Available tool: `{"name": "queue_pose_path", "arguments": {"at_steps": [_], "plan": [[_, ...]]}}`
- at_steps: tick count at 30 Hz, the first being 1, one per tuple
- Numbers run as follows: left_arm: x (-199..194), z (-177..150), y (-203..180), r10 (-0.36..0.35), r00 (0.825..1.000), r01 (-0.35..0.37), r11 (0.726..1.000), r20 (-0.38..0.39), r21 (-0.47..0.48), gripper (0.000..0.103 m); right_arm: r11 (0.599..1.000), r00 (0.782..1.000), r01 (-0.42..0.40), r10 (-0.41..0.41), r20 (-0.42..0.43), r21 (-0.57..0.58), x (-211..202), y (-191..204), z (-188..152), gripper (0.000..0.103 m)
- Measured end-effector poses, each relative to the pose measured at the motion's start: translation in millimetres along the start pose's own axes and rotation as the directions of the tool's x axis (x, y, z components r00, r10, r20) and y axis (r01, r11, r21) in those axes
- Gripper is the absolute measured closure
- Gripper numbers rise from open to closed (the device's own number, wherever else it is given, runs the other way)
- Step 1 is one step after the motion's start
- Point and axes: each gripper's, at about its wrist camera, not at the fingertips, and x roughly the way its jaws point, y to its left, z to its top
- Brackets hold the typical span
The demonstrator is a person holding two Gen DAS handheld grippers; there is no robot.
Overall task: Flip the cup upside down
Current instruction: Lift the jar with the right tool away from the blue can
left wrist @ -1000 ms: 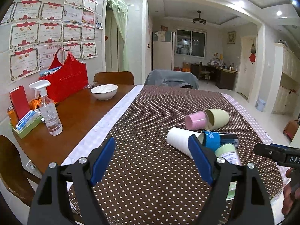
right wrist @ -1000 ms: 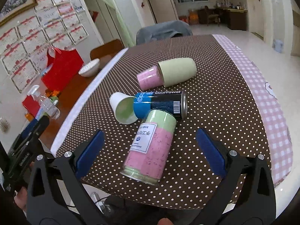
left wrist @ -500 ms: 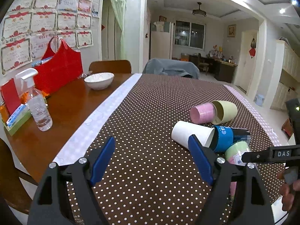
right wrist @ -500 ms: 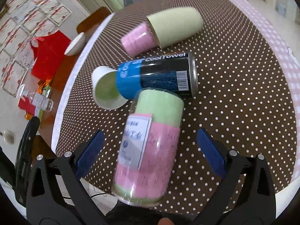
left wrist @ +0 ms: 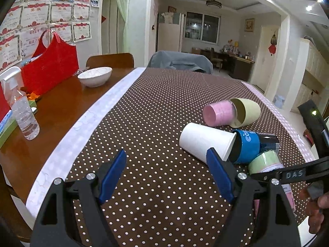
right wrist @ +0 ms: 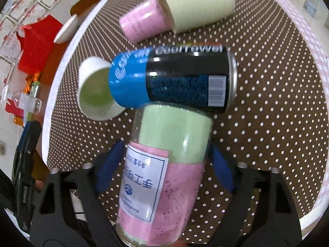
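Note:
Several cups lie on their sides on the brown dotted cloth (left wrist: 156, 111). A clear cup with green and pink paper and a white label (right wrist: 164, 164) lies between the blue pads of my right gripper (right wrist: 165, 168), whose jaws are open around it. A blue and black can-like cup (right wrist: 174, 78) lies across its far end. A white paper cup (right wrist: 94, 90) lies left; pink (right wrist: 141, 20) and pale green (right wrist: 197, 6) cups lie beyond. My left gripper (left wrist: 166, 175) is open and empty, the white cup (left wrist: 205, 142) just beyond its right pad.
On the bare wood at left stand a spray bottle (left wrist: 20, 111), a white bowl (left wrist: 95, 79) and a red bag (left wrist: 49, 63). Chairs stand at the table's far end. The cloth's pink checked edge (right wrist: 304, 65) runs along the right side.
My right gripper has moved forward and down so the labelled clear cup now lies between its pads. My left gripper has shifted slightly forward.

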Motion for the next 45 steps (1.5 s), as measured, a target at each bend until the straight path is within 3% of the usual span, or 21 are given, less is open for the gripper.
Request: {"name": "queue_pose_path", "arguments": {"at_steps": [7, 14, 22, 30, 36, 39, 42, 45], "plan": [[3.7, -3.8, -1.0, -0.004, 1.0, 0.004, 1.0, -0.017, -0.002, 0.024, 0.993, 0.995, -0.082, 0.086, -0.049, 0.083, 0.6, -6.5, 10.5, 0.029], [0.0, -4.1, -2.3, 0.0, 1.0, 0.0, 1.0, -0.013, -0.001, 0.024, 0.993, 0.994, -0.105, 0.107, -0.034, 0.047, 1.0, -12.9, 12.4, 0.033], [-17.0, -8.1, -7.3, 0.008, 1.0, -0.008, 1.0, 0.009, 0.006, 0.024, 0.985, 0.984, -0.171, 0.17, 0.06, 0.003, -18.1, -18.6, -13.7, 0.033], [-43.1, -10.9, -15.3, 0.023, 0.999, -0.024, 1.0, 0.05, 0.018, 0.024, 0.969, 0.953, -0.249, 0.246, 0.177, -0.006, -43.4, -23.4, -29.6, 0.034], [-68.5, -13.2, -15.1, 0.048, 0.995, -0.05, 0.999, 0.093, 0.018, 0.024, 0.963, 0.906, -0.259, 0.267, 0.329, -0.068, -71.8, -19.1, -49.6, 0.034], [-79.2, -12.5, -15.7, 0.059, 0.992, -0.061, 0.998, 0.114, 0.018, 0.024, 0.968, 0.866, -0.22, 0.252, 0.432, -0.125, -90.3, -11.0, -57.2, 0.034], [-87.2, -10.4, -17.5, 0.067, 0.989, -0.07, 0.997, 0.133, 0.017, 0.024, 0.974, 0.806, -0.12, 0.208, 0.555, -0.191, -108.6, -2.5, -66.8, 0.034], [-91.4, -9.3, -19.1, 0.073, 0.987, -0.076, 0.997, 0.144, 0.014, 0.024, 0.972, 0.717, 0.011, 0.155, 0.679, -0.233, -117.3, 3.5, -81.8, 0.034]]}}
